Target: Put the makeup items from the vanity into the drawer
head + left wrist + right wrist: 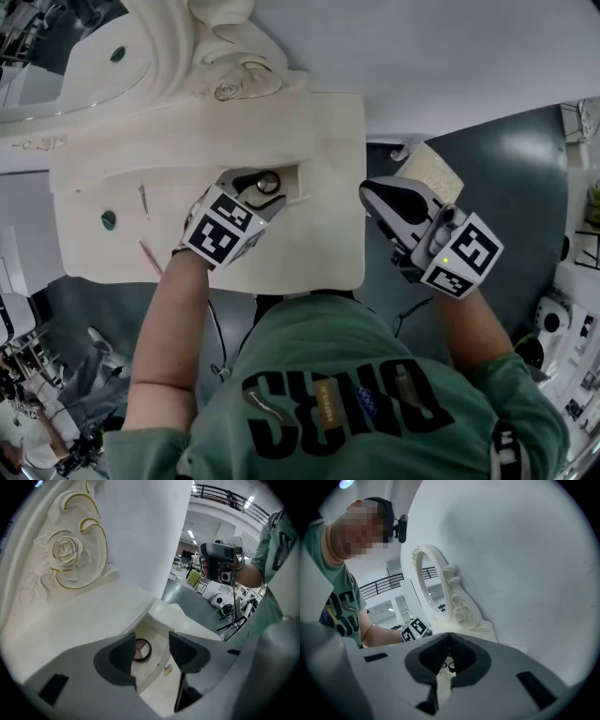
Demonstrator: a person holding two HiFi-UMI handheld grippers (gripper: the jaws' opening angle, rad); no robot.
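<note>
A small drawer [296,174] stands open in the top of the white vanity [319,244]. A round compact [268,181] with brown and pink pans lies inside it. My left gripper [261,191] hovers open just over the drawer. In the left gripper view the compact [142,649] shows between the parted jaws of my left gripper [152,651], not held, near the drawer's gold knob [167,669]. My right gripper [373,195] is shut and holds nothing, off the vanity's right edge. In its own view my right gripper [449,637] has its jaws closed together.
On the left of the vanity top lie a thin metal tool [143,200], a pink pencil [150,255] and a small green round item [109,220]. The ornate mirror frame [230,56] rises at the back. A beige box [429,169] sits to the vanity's right.
</note>
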